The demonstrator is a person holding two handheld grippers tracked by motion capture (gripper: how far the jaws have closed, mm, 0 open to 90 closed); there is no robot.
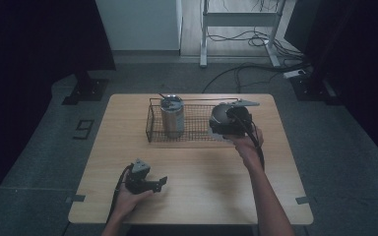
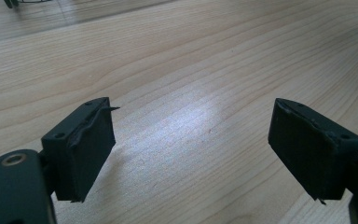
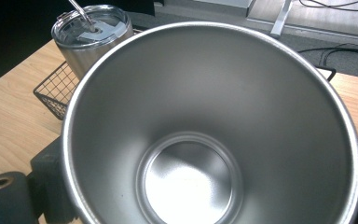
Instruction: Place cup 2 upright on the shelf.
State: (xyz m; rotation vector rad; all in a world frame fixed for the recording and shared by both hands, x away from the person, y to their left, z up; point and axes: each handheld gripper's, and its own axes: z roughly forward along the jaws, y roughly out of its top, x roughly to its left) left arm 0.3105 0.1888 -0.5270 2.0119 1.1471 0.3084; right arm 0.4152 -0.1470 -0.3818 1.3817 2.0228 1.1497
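Observation:
An open steel cup without a lid sits between the jaws of my right gripper, which is shut on its wall. I look straight down into its bare inside. In the high view the cup hangs at the right end of a black wire basket at the back of the wooden table. A lidded steel tumbler with a straw stands upright in the basket's left part. My left gripper rests low near the table's front left, open, with only bare wood between its pads.
Beyond the cup, the tumbler and a corner of the basket lie at the upper left. Cables and a desk frame are on the floor behind the table. The table's right edge runs close beside my right hand.

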